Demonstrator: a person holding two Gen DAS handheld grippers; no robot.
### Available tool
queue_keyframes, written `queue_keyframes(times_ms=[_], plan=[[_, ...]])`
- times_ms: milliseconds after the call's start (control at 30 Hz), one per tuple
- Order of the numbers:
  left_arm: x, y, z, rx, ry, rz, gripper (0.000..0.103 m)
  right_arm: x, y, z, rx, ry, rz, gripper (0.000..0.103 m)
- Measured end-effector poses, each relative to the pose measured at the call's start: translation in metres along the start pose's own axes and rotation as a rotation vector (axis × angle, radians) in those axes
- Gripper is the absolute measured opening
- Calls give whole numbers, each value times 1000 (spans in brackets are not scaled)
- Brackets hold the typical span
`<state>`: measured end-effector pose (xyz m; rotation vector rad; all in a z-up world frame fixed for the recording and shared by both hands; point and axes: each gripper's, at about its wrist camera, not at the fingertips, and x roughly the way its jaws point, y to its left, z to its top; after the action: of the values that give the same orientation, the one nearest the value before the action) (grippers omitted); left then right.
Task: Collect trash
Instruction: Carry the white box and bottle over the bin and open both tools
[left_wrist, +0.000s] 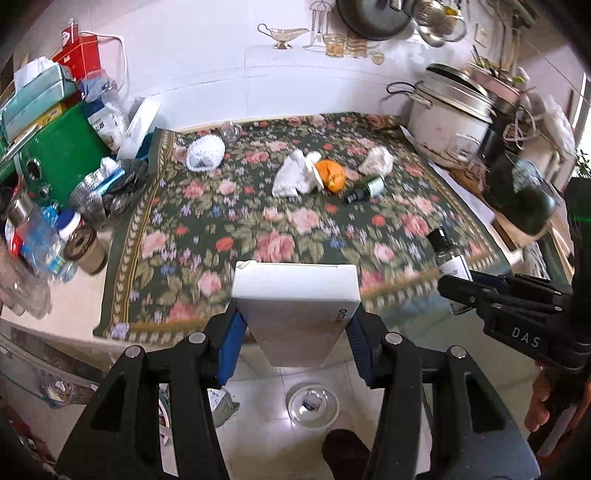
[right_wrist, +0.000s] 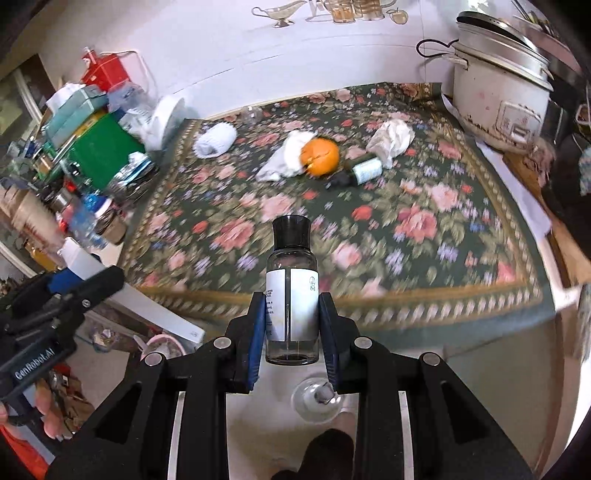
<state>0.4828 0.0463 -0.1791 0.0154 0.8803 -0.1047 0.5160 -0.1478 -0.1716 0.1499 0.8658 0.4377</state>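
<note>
White cardboard box (left_wrist: 295, 314) clamped in left tool (left_wrist: 295, 332), clear plastic bottle (right_wrist: 292, 306) w/ black cap in right tool (right_wrist: 292, 332); either could slip mid-carry.

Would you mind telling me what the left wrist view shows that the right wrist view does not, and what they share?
Only the left wrist view shows the broad face of the white box clamped in the left gripper, and hanging pans at the top. Only the right wrist view shows the whole clear bottle in the right gripper, black cap to base. Both show the floral cloth, the orange, crumpled tissues, the small green bottle, the rice cooker and the floor bin.
</note>
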Motion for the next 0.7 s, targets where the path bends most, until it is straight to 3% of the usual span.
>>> queue_keyframes(times_ms=[233,467,700], plan=[[-4,-5,-59,35,61,-45,50,-3,28,-63,28,13,5,25],[23,-22,-116,57,141,-61,50,14,27,-114,69,80,-2,25],[94,-39,-177,39,266,-29,50,58,-3,-166,85,191,-34,26]])
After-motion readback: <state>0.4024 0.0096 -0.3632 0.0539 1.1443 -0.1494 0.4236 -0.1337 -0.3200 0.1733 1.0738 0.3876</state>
